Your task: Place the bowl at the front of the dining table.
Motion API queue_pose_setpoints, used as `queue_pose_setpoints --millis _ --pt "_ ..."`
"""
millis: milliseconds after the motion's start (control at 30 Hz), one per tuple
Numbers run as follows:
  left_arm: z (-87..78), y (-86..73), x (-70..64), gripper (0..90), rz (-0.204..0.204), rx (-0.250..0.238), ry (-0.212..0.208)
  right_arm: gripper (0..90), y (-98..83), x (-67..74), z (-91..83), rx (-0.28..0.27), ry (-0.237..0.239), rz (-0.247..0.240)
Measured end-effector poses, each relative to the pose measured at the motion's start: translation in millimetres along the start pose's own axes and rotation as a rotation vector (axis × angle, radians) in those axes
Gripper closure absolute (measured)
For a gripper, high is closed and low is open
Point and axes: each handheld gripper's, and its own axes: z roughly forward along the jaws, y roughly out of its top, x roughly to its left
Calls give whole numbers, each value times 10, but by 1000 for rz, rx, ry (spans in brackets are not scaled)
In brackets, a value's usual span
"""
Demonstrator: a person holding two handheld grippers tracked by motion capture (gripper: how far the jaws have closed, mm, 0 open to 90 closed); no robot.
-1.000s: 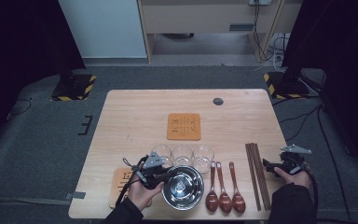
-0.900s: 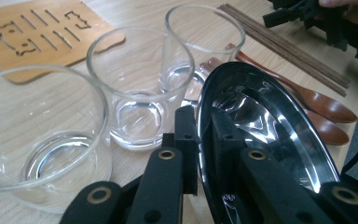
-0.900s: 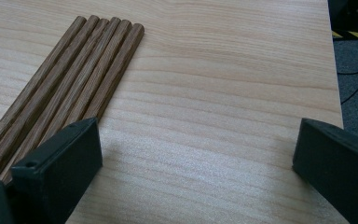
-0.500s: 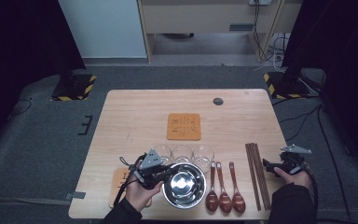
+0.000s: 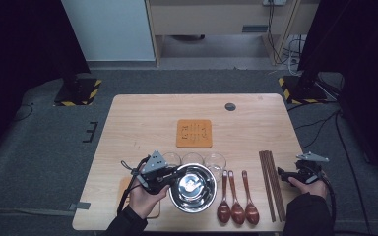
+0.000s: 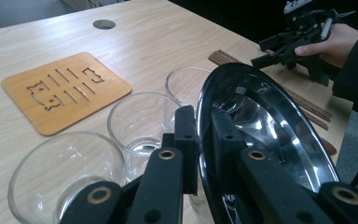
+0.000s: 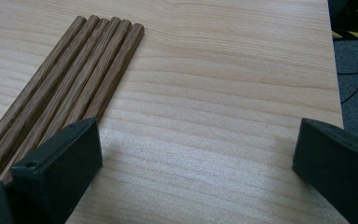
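Three glasses (image 5: 193,160) beside held bowl (image 5: 193,188)

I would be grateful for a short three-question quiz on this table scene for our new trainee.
1. True or false: the left gripper is shut on the rim of the steel bowl.
2. How many wooden spoons lie beside the bowl?
3. The right gripper has its jaws: A) closed on the chopsticks; B) open over bare table; C) closed on a glass.

Key: 1 true; 2 three; 3 B.
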Motion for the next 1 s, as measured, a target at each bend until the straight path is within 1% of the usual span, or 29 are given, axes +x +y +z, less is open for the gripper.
queue_pose_setpoints --millis 200,367,500,800,1000 --pt "-4 54 7 829 9 -8 1 12 0 0 0 0 0 0" --pt "-16 107 28 829 4 -27 3 12 0 0 0 0 0 0" --pt "-15 168 33 828 12 -40 7 12 0 0 0 0 0 0" --pt "33 300 57 829 17 -66 5 12 0 0 0 0 0 0" --pt "67 363 91 828 12 -81 10 12 0 0 0 0 0 0"
